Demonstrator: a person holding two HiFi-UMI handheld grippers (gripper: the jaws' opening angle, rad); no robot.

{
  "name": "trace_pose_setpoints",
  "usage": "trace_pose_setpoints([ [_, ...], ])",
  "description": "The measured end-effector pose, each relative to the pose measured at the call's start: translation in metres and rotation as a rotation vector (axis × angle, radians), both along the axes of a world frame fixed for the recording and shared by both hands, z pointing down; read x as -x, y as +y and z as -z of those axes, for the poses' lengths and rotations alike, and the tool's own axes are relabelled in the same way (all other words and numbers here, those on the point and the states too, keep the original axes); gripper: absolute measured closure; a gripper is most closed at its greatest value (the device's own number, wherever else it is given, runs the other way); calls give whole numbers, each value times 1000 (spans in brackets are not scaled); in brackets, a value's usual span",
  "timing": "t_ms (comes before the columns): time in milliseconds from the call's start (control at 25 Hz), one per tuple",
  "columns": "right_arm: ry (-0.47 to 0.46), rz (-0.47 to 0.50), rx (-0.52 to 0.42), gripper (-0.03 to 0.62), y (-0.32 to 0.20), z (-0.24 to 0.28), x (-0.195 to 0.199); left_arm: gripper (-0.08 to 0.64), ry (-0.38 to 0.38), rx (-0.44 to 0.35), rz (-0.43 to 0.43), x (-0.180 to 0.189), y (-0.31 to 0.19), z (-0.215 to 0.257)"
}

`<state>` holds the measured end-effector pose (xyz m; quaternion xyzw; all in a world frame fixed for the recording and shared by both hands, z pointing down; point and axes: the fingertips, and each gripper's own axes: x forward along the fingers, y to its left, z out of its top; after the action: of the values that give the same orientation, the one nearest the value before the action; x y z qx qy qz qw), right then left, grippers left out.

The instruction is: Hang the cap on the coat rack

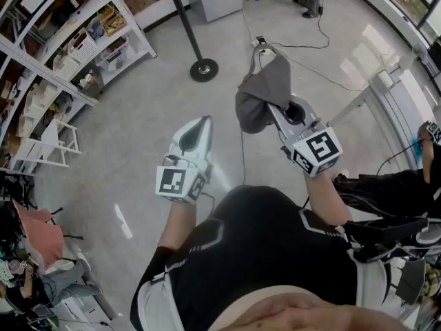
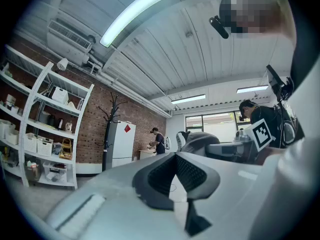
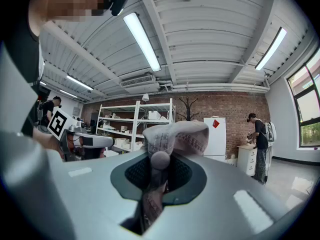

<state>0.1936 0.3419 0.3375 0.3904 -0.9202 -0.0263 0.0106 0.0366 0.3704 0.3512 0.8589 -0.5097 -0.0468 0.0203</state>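
A grey cap [image 1: 264, 95] hangs from my right gripper [image 1: 264, 55], whose jaws are shut on its fabric. In the right gripper view the cap [image 3: 176, 133] bulges above the pinched jaws and a strip of it runs down between them. The coat rack is a black pole on a round base [image 1: 204, 69] standing on the floor ahead of both grippers. Its branched top [image 3: 190, 105] shows against the brick wall, and also in the left gripper view [image 2: 111, 119]. My left gripper [image 1: 205, 121] is held level to the left of the cap, shut, with nothing in it.
White shelving [image 1: 65, 54] full of boxes lines the left wall. A white fridge [image 2: 121, 144] stands next to the rack. Cables [image 1: 303, 43] trail over the floor beyond the cap. A person [image 3: 259, 141] works at a cabinet on the right, and another sits at the far right [image 1: 393, 185].
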Motion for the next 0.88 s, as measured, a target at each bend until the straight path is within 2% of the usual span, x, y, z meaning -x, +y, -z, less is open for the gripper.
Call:
trace_pose_setpoints([
  [640,17,20,-15,552,-3,1,13,426,9,0,17,14,-1,-2],
  [880,-3,25,-9,549,-6,2,24,426,11,-1,18,25,-4,-4],
])
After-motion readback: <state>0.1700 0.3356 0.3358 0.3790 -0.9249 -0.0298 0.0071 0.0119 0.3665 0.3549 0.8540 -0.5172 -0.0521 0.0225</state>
